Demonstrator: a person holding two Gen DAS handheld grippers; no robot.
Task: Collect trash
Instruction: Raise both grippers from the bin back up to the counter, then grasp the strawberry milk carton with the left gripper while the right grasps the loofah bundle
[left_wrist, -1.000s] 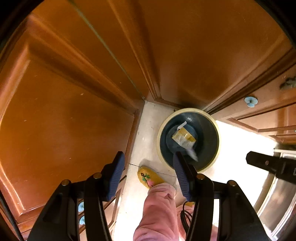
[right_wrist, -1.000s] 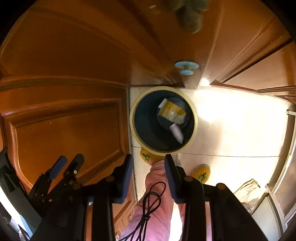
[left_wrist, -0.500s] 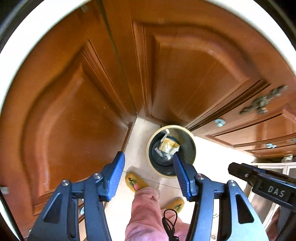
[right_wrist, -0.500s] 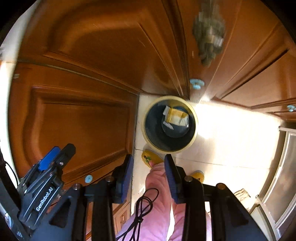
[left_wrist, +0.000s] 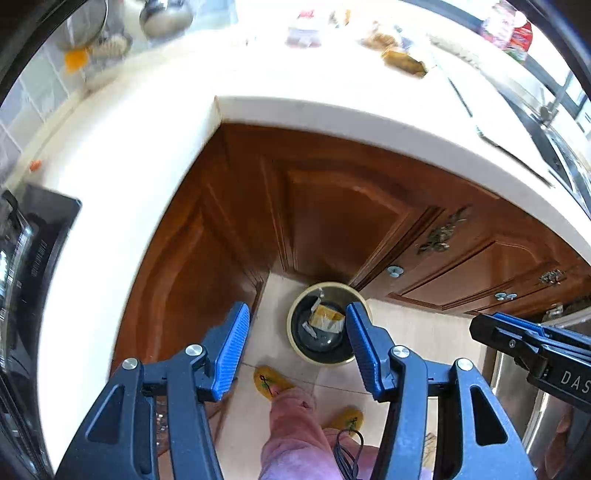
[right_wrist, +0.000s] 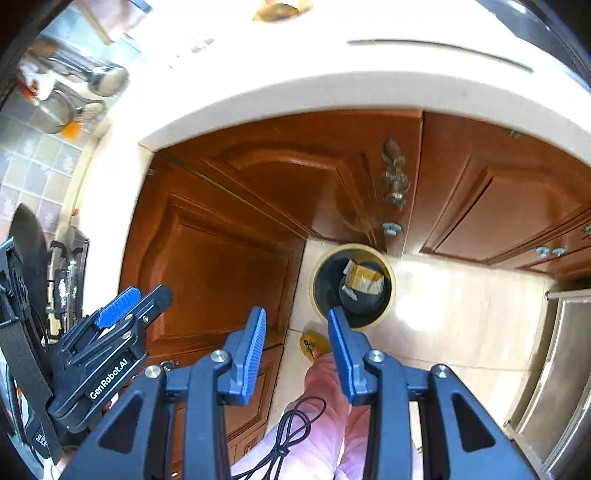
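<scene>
kitchen floor (left_wrist: 417, 332), trash bin (left_wrist: 325, 360) below

White tabletop (left_wrist: 295, 110) above brown cabinet doors (left_wrist: 332, 221) (ornate brass handle (right_wrist: 394, 177)); yellow slippers (left_wrist: 269, 380) on pale tiled floor (right_wrist: 461, 314); blurred steel pots (right_wrist: 107, 79) far left.

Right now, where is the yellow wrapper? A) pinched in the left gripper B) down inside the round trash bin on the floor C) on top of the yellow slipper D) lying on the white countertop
B: the yellow wrapper lies at the bottom of the round trash bin on the floor, and both grippers hold nothing.
</scene>
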